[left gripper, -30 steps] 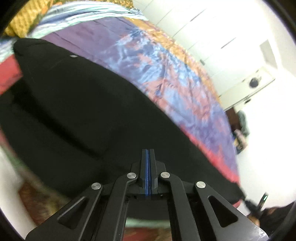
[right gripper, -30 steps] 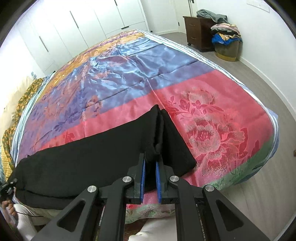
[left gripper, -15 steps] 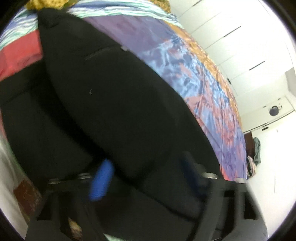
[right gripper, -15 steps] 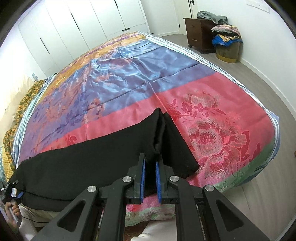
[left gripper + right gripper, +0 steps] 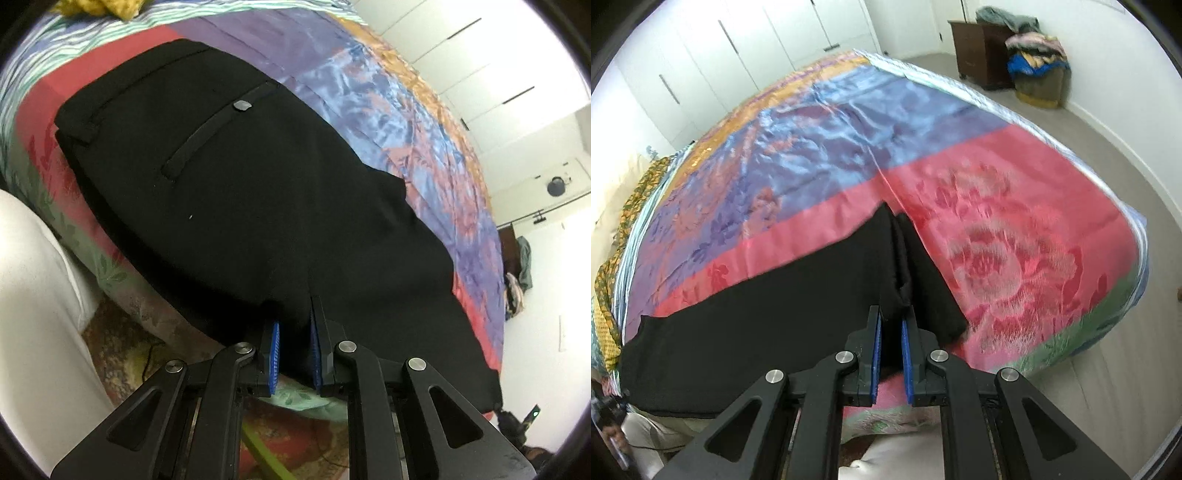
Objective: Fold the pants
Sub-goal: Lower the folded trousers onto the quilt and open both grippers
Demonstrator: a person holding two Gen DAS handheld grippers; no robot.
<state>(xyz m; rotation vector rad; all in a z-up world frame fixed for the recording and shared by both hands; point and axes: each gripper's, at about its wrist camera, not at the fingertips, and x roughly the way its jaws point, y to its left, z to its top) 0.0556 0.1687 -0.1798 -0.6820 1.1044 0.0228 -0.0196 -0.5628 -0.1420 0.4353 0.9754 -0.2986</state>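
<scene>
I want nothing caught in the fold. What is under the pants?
The pants lie on the patterned bedspread, mostly its red band. Their lower layers show at the near edge; anything beneath the black cloth is covered and cannot be seen.

The bed (image 5: pixel 1015 229) wears a glossy floral bedspread (image 5: pixel 849 122) banded in orange, blue-purple, pink and green; black pants (image 5: pixel 258 192) lie flat along its near edge on the pink band, waistband and buttoned back pocket (image 5: pixel 218 129) up; a yellow patterned cloth (image 5: pixel 99 7) lies at one end.
</scene>
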